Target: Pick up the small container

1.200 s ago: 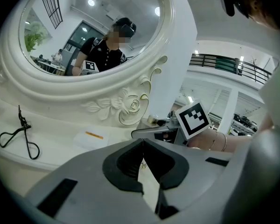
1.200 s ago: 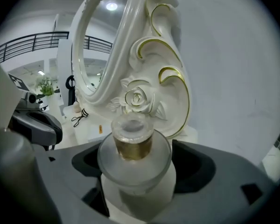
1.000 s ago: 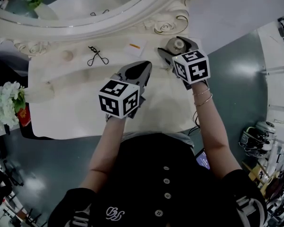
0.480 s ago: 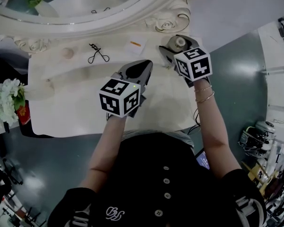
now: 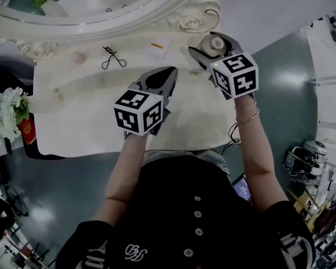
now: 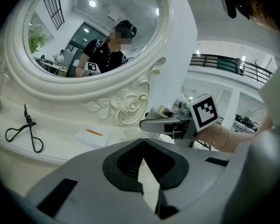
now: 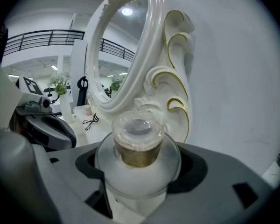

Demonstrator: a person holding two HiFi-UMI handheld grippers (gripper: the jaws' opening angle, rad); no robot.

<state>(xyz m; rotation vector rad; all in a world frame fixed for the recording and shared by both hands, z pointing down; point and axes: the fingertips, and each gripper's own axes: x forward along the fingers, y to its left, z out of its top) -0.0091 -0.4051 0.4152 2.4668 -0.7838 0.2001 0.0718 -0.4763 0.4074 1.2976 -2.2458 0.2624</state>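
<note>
1. Near the mirror [image 5: 193,22], grips the small container [image 7: 138,143] tight in the fingers of the right gripper [image 5: 208,47].
2. Sits higher off the bench [image 5: 89,122] than before: looks picked up.
3. Holds the fingers of the left gripper [image 6: 142,142] shut on nothing.

Small container [image 7: 138,143] base behind jaws

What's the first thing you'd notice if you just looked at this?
The big white mirror with carved roses fills the back of the dressing table. At the table's right end, the right tongs are shut on a small container with a clear lid and gold band. The left tongs are shut and empty over the table's middle.
</note>
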